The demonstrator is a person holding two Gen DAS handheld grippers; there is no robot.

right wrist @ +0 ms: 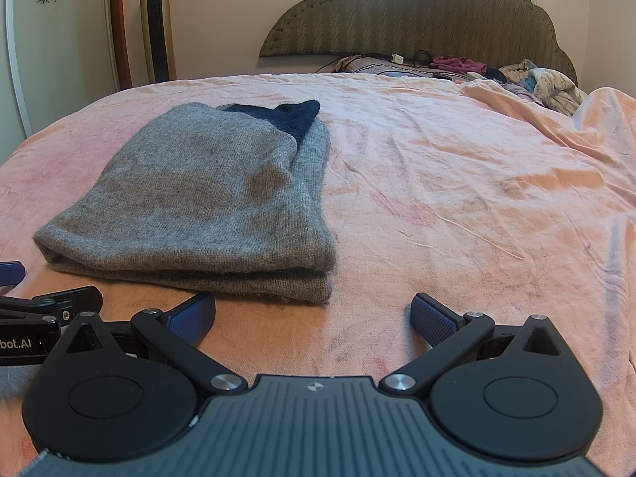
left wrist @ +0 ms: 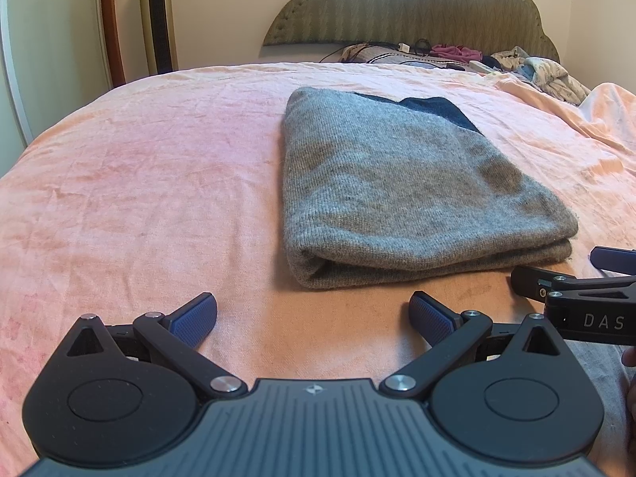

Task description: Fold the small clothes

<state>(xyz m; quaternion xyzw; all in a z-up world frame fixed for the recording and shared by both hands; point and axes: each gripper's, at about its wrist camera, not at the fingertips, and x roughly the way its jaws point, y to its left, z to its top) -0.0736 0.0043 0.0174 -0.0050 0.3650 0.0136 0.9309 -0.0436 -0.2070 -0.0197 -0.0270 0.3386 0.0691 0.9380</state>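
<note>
Left wrist view looks along its own open fingers at a grey knitted garment (left wrist: 401, 187) lying on the pink bedspread (left wrist: 139, 183), already doubled into a thick rectangular bundle with a dark blue panel (left wrist: 441, 113) showing at its far end. The left gripper (left wrist: 313, 316) has its blue pads spread wide with nothing between them, and the bundle lies ahead at about one o'clock, its near folded edge just beyond the fingertips and its long axis running away toward twelve, toward the padded headboard (left wrist: 413, 4). Seen from the right wrist, the same garment (right wrist: 206, 198) sits at about eleven o'clock from the right gripper (right wrist: 312, 316), whose fingers are likewise parted and empty; the near right corner of the bundle is just beside its left pad (right wrist: 190, 320). The bundle therefore lies between the two tools, off centre for each, and both seem about equally near its front edge, the right gripper perhaps a shade closer to a corner. Judging by the stacked layers at that edge, the fold looks largely finished; any further fold would probably be taken across the long axis, near edge carried toward the far end. A heap of other clothes (right wrist: 544, 83) lies at one o'clock near the headboard.
</note>
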